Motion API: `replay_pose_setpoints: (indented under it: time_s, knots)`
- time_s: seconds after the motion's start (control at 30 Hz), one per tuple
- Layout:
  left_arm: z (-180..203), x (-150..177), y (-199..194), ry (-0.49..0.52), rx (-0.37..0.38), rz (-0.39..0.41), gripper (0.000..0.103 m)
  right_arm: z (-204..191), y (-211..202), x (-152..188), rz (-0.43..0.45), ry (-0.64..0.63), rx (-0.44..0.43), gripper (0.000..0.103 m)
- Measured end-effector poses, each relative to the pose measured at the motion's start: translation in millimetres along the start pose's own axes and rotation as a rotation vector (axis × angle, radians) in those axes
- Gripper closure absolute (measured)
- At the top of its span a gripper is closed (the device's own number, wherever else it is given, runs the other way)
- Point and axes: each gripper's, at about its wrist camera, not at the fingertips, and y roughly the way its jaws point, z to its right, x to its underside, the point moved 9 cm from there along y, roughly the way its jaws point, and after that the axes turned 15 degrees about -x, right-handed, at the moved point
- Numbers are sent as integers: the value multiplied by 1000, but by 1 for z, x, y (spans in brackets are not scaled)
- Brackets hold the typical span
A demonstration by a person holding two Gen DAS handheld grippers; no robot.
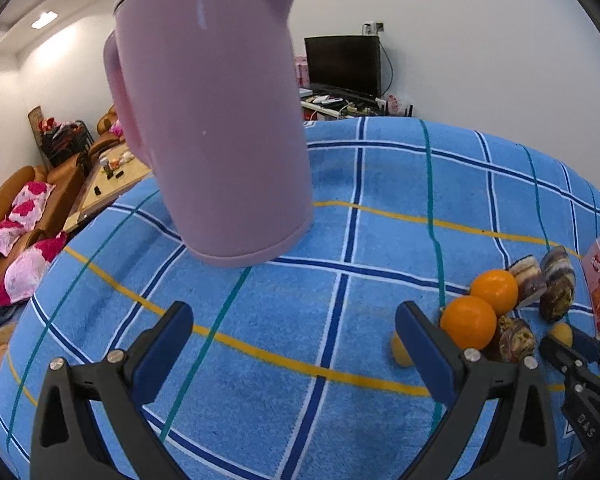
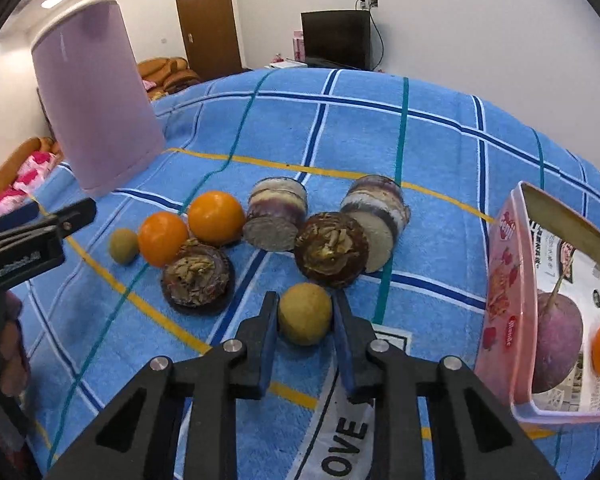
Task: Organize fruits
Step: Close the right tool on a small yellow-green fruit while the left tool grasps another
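Pads of my right tool (image 2: pixel 305 314) clamp a small yellow fruit (image 2: pixel 305 314) on the blue checked surface (image 2: pixel 440 152); oranges (image 2: pixel 216 218) and cut brown pieces (image 2: pixel 331 249) just behind, pink box (image 2: pixel 504 300) at right edge. Left tool (image 1: pixel 294 330) gapes wide, holding nothing, near purple kettle (image 1: pixel 216 120).

White cloth label (image 2: pixel 352 432) under the claw reads "OVE"; black tool body (image 1: pixel 588 426) shows "DAS".
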Motion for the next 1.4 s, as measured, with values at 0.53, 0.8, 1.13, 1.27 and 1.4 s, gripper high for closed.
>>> replay_pose_setpoints:
  time_s: [0.53, 0.8, 1.13, 1.27, 1.4]
  knots:
    - [51, 23, -4, 172, 176, -51, 29, -18, -61, -6, 252, -77, -7, 75]
    - [61, 30, 2, 200, 163, -61, 48, -14, -62, -4, 248, -55, -20, 75]
    - [63, 21, -12, 199, 149, 36, 76, -20, -66, -4, 274, -86, 1, 75]
    - [54, 4, -38, 136, 175, 162, 76, -21, -73, -4, 308, -92, 5, 75]
    - [51, -4, -49, 99, 206, 206, 76, -20, -81, -4, 337, -101, 16, 75]
